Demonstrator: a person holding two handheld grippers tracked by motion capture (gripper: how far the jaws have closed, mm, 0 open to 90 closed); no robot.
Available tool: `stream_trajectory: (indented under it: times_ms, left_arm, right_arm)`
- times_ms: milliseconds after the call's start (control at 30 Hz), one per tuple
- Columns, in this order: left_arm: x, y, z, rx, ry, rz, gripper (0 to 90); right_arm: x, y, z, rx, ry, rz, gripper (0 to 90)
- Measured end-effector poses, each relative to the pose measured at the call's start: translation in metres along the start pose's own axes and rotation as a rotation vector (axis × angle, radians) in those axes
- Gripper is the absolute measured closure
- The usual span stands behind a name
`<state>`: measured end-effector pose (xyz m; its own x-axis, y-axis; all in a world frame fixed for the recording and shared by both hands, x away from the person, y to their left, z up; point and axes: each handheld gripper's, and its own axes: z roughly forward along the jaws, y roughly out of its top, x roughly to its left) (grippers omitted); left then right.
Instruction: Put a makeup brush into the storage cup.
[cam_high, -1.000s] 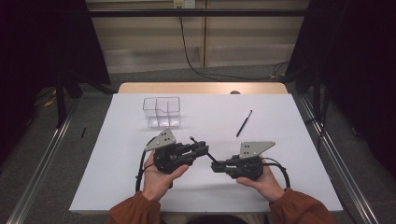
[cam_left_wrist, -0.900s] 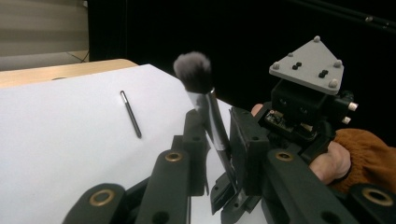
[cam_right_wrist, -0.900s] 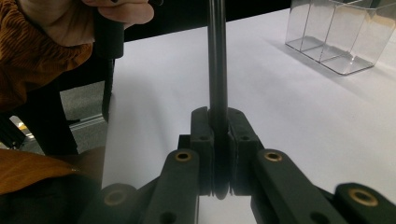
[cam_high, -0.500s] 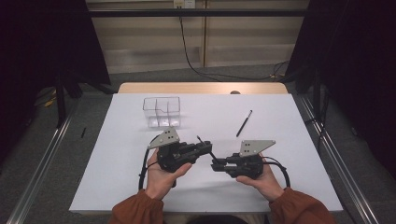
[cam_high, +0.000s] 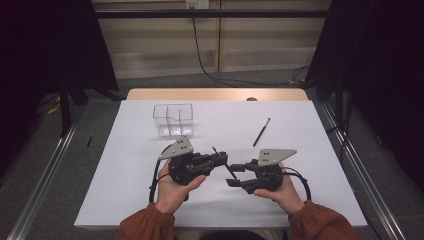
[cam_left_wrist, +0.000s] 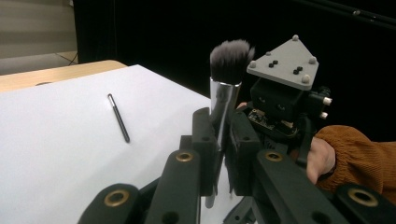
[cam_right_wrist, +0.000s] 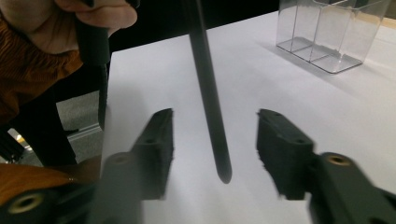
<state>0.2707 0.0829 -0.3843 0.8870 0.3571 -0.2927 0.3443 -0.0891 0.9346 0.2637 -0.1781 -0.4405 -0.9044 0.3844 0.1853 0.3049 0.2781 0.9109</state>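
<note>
The left gripper (cam_left_wrist: 223, 154) clamped the light, stiff makeup brush with silver ferrule and soft bristles (cam_left_wrist: 223, 100) at its ferrule, above the table; the right gripper (cam_right_wrist: 215, 144), jaws just widened, straddled its slippery black handle untouched

White-covered table (cam_high: 125, 195), wooden edge at its far side. Clear plastic box with compartments (cam_high: 173, 119), standing left of centre toward the far side. Thin dark pen-like stick (cam_high: 261, 132), lying to the right, well apart from the box. Near edge: left gripper (cam_high: 220, 159) with its jaws closed on a slim dark rod (cam_high: 223, 162); right gripper (cam_high: 234, 175) just beside it, its jaws having just been opening around the rod's lower end. Orange sleeves (cam_high: 150, 227) below.
</note>
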Motion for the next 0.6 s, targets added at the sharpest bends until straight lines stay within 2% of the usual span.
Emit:
stream_trajectory:
  times_ms: [267,333,500,600]
  left_arm:
    - [0.0,0.0005,-0.0009,0.002,0.006,0.004,83.7]
    - [0.0,0.001,-0.0015,0.009,0.011,0.01,83.7]
    - [0.0007,0.0017,-0.0035,0.007,0.018,0.012,83.7]
    - [0.0025,0.0024,-0.0059,0.007,0.024,0.011,83.7]
  right_arm:
    - [0.0,0.0014,-0.0018,-0.031,-0.039,0.014,25.4]
    - [-0.0004,0.0019,-0.0023,-0.035,-0.039,0.017,22.9]
    - [-0.0018,0.0027,-0.004,-0.047,-0.034,0.034,8.8]
    - [-0.0022,0.0028,-0.0056,-0.053,-0.037,0.033,8.0]
